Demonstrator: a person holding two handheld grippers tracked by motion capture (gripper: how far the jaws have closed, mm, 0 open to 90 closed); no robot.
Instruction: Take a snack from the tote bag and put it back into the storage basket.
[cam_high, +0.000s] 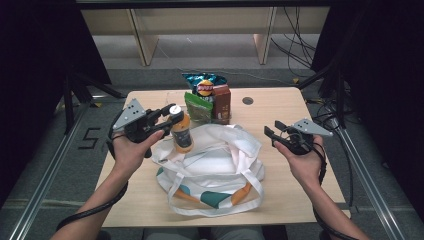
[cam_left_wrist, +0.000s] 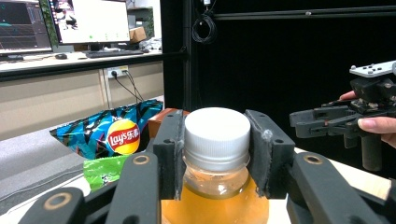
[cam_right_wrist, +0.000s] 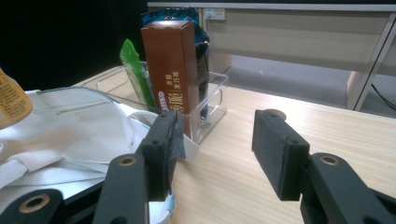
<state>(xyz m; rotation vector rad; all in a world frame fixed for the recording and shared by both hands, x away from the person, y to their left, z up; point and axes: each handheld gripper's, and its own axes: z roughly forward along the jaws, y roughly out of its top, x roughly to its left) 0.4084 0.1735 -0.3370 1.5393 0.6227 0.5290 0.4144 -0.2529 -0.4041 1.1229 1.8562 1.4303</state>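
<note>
Clamped on either side of the white cap (cam_left_wrist: 217, 135), the black jaws of the left gripper (cam_high: 167, 117) held the bottle of orange drink (cam_high: 182, 134) by its neck, pads pressed against the cap's ribbed skirt. In the left gripper view the amber liquid showed just below the pads. From above, the bottle stood upright or nearly so, its base at the left edge of the white tote bag (cam_high: 220, 160), though I could not tell whether it rested on the cloth or hung just clear of it. The person's left hand (cam_high: 131, 150) wrapped the gripper's body from below.

Across the table, the right gripper (cam_high: 272, 132) had its jaws standing apart with nothing between them; in the right gripper view bare tabletop showed through the gap. It sat in the right hand (cam_high: 302, 162) just off the bag's right edge, pointing toward the bag.

The tote lay crumpled in the middle of the wooden table (cam_high: 280, 200), its handles looped toward the person, with teal and orange patches showing near the front. Behind it, at the far side, a clear plastic bin (cam_right_wrist: 212, 109) held a brown carton (cam_high: 221, 104), a green packet (cam_high: 198, 107) and a blue bag of crisps (cam_high: 204, 82), all standing upright and crowded together.
</note>
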